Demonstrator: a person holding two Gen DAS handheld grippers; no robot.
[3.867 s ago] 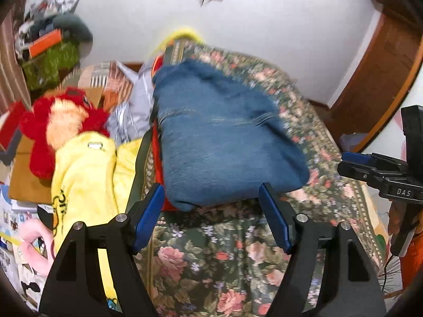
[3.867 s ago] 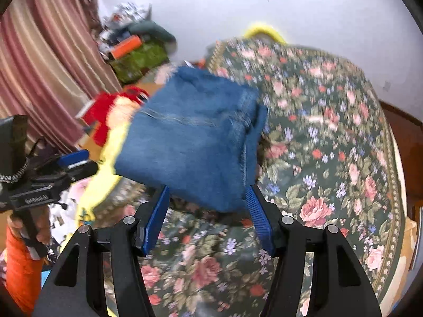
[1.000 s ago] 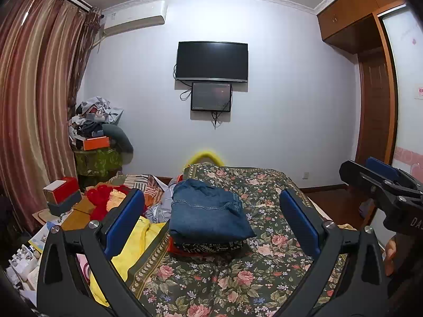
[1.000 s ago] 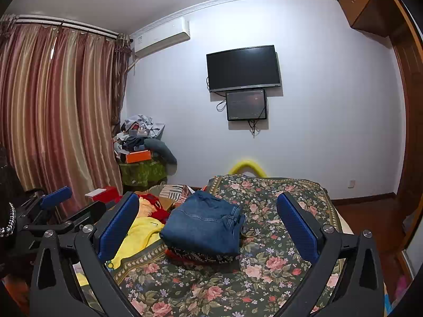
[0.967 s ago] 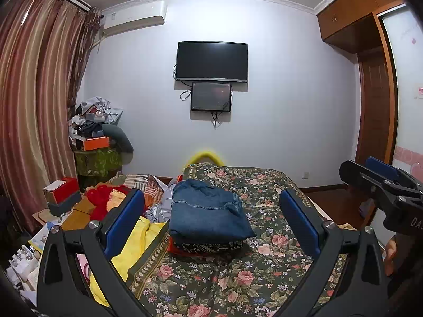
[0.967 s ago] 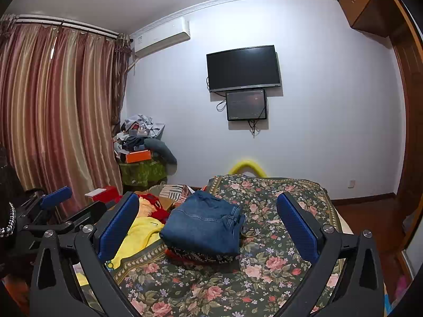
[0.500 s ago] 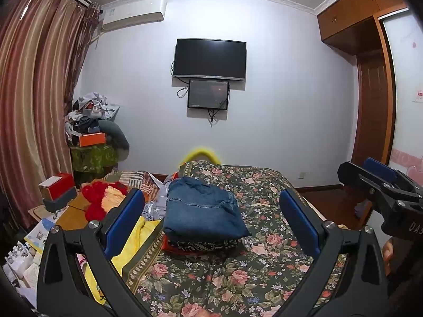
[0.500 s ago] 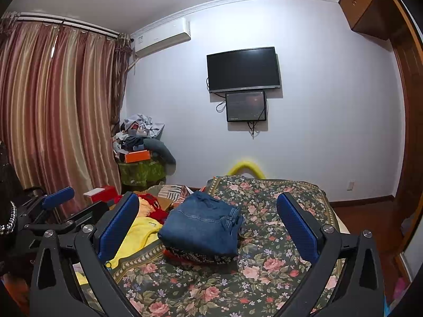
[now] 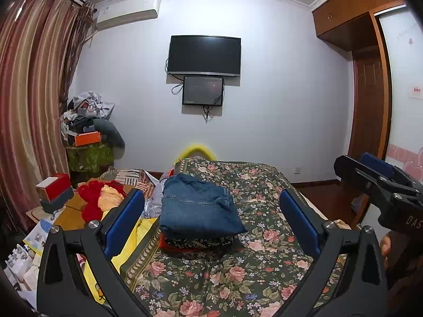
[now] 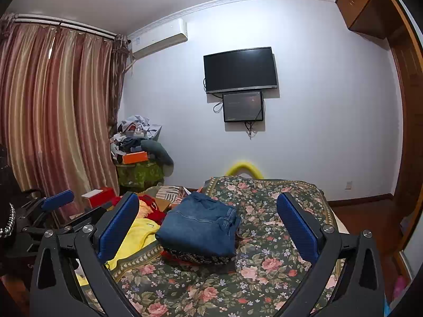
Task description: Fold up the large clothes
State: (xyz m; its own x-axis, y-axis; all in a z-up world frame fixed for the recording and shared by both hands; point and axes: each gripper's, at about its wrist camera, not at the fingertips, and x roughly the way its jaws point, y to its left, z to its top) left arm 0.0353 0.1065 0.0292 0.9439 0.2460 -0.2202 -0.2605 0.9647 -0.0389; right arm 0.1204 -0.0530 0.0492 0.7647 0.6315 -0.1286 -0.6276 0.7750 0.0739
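Folded jeans (image 9: pixel 197 212) resting on a small stack of other folded cloth, a patterned layer (image 9: pixel 198 241) with a red edge beneath, on the floral bedspread (image 9: pixel 251 264), toward its left side and midway between near and far. Yellow cloth (image 9: pixel 132 240) draped off the bed's left edge, just beside the stack; red plush (image 9: pixel 97 200) farther left. Far left corner: green-covered stand (image 10: pixel 138 174) heaped with clothes and an orange box (image 10: pixel 134 157). No open container with visible contents.

Left gripper (image 9: pixel 211 224) spread wide, blue pads (image 9: pixel 124 222) well apart, nothing between them, touching nothing, held near the bed's near end and level with the jeans. Right gripper (image 10: pixel 208 227) likewise wide open and empty, clear of the jeans and bedspread. Black TV (image 9: pixel 204 55) on the far wall, smaller screen (image 9: pixel 203 90) just below.
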